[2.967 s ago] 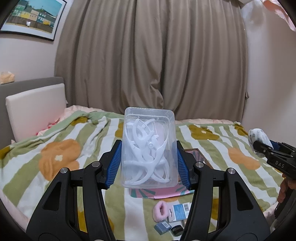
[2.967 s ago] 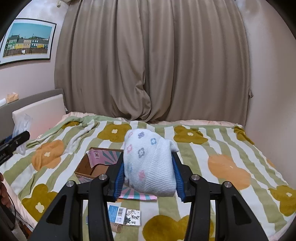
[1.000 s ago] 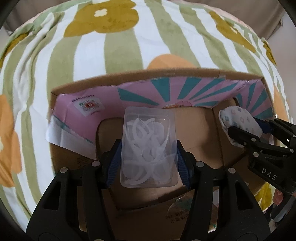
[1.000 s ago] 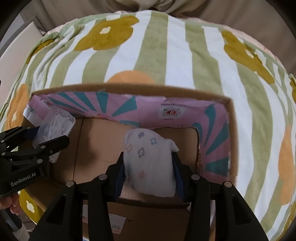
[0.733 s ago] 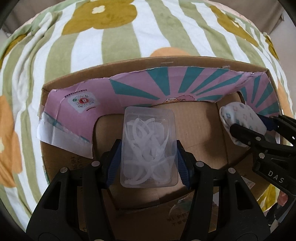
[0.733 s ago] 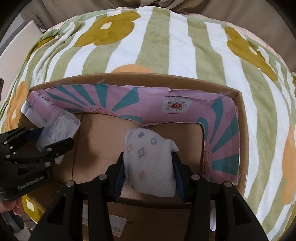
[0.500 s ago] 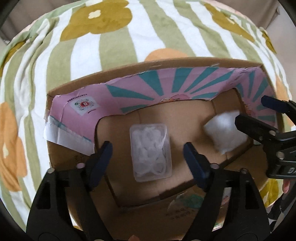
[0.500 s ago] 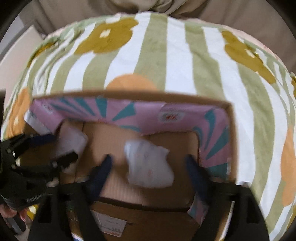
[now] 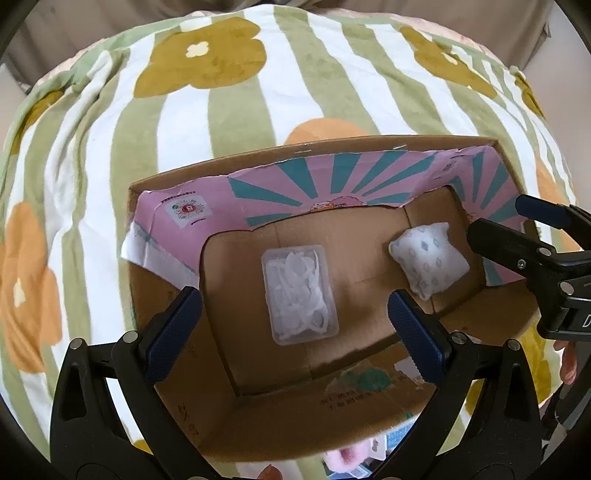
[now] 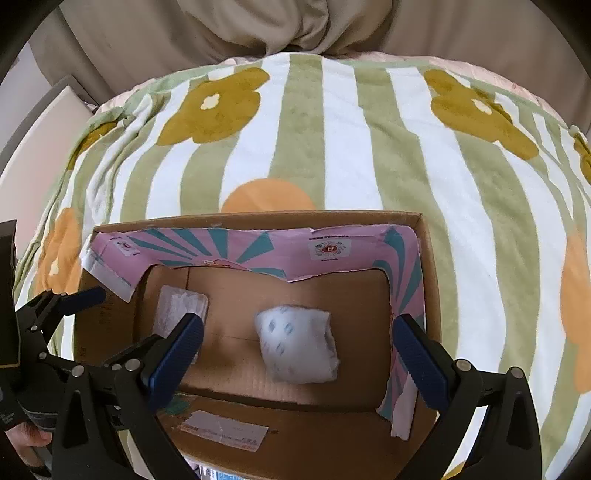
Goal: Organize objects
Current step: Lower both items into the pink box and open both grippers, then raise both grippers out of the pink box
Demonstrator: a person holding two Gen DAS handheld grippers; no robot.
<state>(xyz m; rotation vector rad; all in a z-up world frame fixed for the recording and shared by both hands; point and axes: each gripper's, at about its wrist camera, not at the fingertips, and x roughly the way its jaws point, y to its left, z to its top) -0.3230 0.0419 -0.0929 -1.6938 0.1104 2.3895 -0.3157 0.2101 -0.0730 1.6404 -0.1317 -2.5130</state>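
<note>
Both loads have dropped since a second ago: the clear plastic case of white rings (image 9: 299, 293) and the white flower-print cloth bundle (image 9: 430, 260) now lie apart on the floor of the brown cardboard box with pink-and-teal lining (image 9: 332, 147), which sits on the green-striped floral blanket (image 9: 221, 110) of the bed. Above them, the left hand-held gripper (image 9: 295, 326) and right hand-held gripper (image 10: 297, 356) have just been opening; each stands wide, gripping nothing.

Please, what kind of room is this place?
Most likely a bedroom: a flower-patterned striped blanket covers a bed, a padded headboard stands at the left, and curtains hang behind.
</note>
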